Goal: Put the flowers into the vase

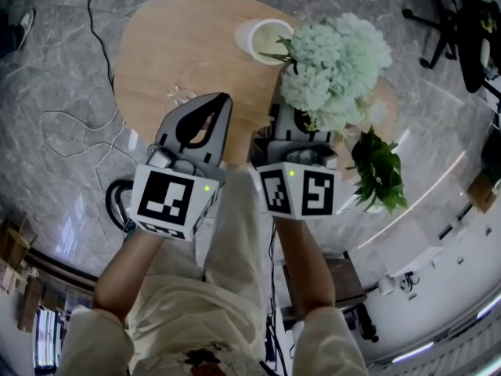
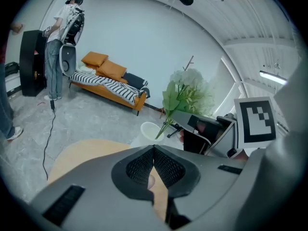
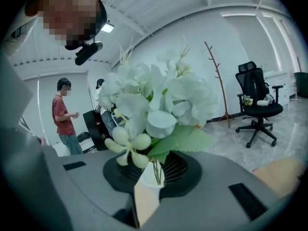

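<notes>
A bunch of pale green-white flowers [image 1: 337,57] hangs over the right side of the round wooden table [image 1: 172,61]. My right gripper [image 1: 301,124] is shut on its thin green stems [image 3: 156,170], with the blooms [image 3: 159,105] right in front of the jaws. The stem ends reach the mouth of the white vase [image 1: 264,37], which stands at the table's far side; the vase [image 2: 151,130] also shows under the leaves [image 2: 175,100]. My left gripper [image 1: 221,100] hovers over the table beside the right one, its jaws [image 2: 154,150] shut with nothing between them.
A dark green leafy sprig [image 1: 378,171] sits by the table's right edge. A black cable [image 1: 74,131] trails over the marble floor at the left. People [image 2: 57,57] stand by an orange sofa [image 2: 108,81]. A black office chair [image 3: 257,105] stands at the right.
</notes>
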`<action>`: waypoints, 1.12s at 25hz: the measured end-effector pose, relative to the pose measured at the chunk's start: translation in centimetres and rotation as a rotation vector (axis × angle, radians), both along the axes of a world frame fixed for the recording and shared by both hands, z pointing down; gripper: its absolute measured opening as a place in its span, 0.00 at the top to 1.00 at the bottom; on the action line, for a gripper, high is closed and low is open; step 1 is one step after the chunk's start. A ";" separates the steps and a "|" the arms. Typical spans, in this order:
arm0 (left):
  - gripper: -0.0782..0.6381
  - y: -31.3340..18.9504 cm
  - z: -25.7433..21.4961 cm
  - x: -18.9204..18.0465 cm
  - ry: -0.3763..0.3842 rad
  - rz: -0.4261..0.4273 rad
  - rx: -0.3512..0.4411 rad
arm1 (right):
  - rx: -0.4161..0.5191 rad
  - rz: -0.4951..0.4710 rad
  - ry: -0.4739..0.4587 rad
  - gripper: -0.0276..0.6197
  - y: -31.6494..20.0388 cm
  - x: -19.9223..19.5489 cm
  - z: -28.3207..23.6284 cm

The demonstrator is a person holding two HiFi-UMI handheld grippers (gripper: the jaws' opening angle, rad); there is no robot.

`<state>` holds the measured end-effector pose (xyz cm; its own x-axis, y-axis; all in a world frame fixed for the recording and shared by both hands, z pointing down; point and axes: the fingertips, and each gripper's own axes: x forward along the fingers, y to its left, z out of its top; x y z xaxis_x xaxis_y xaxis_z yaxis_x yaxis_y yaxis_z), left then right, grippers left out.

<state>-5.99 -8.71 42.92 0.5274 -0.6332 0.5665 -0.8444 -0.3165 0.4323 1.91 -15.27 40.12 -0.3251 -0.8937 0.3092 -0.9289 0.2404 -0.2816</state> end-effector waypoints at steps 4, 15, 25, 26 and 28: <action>0.88 0.3 -0.1 -0.6 -0.001 -0.006 -0.001 | -0.032 -0.040 0.038 0.88 0.4 -0.9 1.1; 0.88 0.5 -0.5 -0.3 -0.006 -0.035 -0.004 | -0.085 -0.084 0.084 0.88 0.4 -0.3 3.0; 0.88 0.9 -0.7 0.2 -0.006 -0.027 -0.006 | -0.161 -0.103 0.138 0.81 0.8 0.0 4.6; 0.88 0.9 -0.6 0.2 -0.005 -0.026 -0.005 | -0.166 -0.107 0.145 0.79 0.9 -0.1 4.7; 0.88 1.0 -0.5 0.2 -0.004 -0.024 -0.004 | -0.179 -0.119 0.168 0.76 1.1 -0.1 4.9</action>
<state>-5.76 -7.72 42.41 0.5096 -0.6436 0.5710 -0.8535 -0.2941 0.4303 1.80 -14.19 45.00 -0.3554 -0.7788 0.5169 -0.9344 0.3108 -0.1741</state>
